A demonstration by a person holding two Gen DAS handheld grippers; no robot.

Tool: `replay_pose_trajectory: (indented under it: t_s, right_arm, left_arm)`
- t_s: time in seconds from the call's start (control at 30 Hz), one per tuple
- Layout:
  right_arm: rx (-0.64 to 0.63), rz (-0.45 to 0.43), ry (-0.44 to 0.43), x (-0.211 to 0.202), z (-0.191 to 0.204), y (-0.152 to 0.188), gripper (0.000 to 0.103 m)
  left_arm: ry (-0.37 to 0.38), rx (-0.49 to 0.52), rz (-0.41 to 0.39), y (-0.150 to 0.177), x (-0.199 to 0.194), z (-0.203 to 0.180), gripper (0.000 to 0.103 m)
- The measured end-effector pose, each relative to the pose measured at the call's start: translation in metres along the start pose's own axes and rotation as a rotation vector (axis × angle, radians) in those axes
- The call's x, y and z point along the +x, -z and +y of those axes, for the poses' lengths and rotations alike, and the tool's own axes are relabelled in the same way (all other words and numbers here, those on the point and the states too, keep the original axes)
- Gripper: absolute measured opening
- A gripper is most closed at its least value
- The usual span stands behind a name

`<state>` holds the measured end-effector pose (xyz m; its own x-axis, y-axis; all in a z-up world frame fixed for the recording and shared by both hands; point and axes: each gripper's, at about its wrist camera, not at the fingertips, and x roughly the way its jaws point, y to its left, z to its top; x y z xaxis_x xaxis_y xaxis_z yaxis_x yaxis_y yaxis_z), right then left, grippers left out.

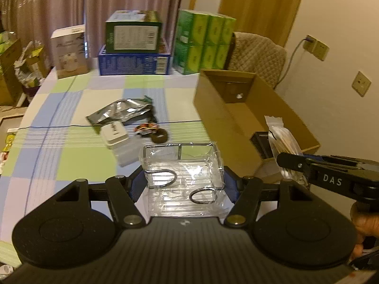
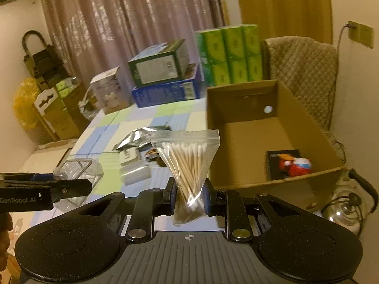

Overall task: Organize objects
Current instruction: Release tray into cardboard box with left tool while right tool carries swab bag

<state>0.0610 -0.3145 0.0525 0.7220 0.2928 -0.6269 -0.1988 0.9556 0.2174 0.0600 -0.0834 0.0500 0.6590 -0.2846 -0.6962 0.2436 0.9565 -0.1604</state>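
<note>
My left gripper (image 1: 183, 182) is shut on a clear plastic-wrapped wire holder (image 1: 182, 165), held above the near part of the checked table (image 1: 71, 156). My right gripper (image 2: 189, 196) is shut on the lower end of a zip bag of cotton swabs (image 2: 189, 158), which stands upright just left of the open cardboard box (image 2: 241, 104). Inside the box lie a black case (image 2: 274, 165) and a red and white toy (image 2: 296, 165). On the table lie a silver foil pouch (image 1: 120, 111), a small white box (image 1: 115, 136), a black tape roll (image 1: 159, 137) and a bright wrapper (image 1: 146, 127).
Stacked green and blue cartons (image 1: 133, 47), green tissue packs (image 1: 206, 42) and a white carton (image 1: 69, 52) line the table's far edge. A chair with a quilted cover (image 2: 303, 71) stands behind the box. A kettle (image 2: 345, 208) sits low at the right.
</note>
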Motion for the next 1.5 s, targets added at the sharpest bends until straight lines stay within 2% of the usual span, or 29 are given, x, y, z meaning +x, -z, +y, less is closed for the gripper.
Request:
replay_pose_trajectory:
  t_s: [0.4, 0.83, 1.17, 1.5]
  right_arm:
    - [0.063, -0.026, 0.066, -0.02, -0.05, -0.005, 0.019]
    - [0.1, -0.05, 0.115, -0.019, -0.098, -0.025, 0.019]
    - [0.119, -0.057, 0.135, -0.007, -0.126, -0.044, 0.019]
    - [0.14, -0.029, 0.153, 0.016, -0.147, -0.046, 0.019]
  left_arm:
    - [0.07, 0.075, 0.013, -0.015, 0.018, -0.057, 0.062]
    - [0.128, 0.13, 0.016, -0.038, 0.049, -0.105, 0.062]
    - [0.163, 0.134, 0.045, -0.055, 0.09, -0.127, 0.062]
    - [0.178, 0.148, 0.073, -0.065, 0.128, -0.141, 0.062]
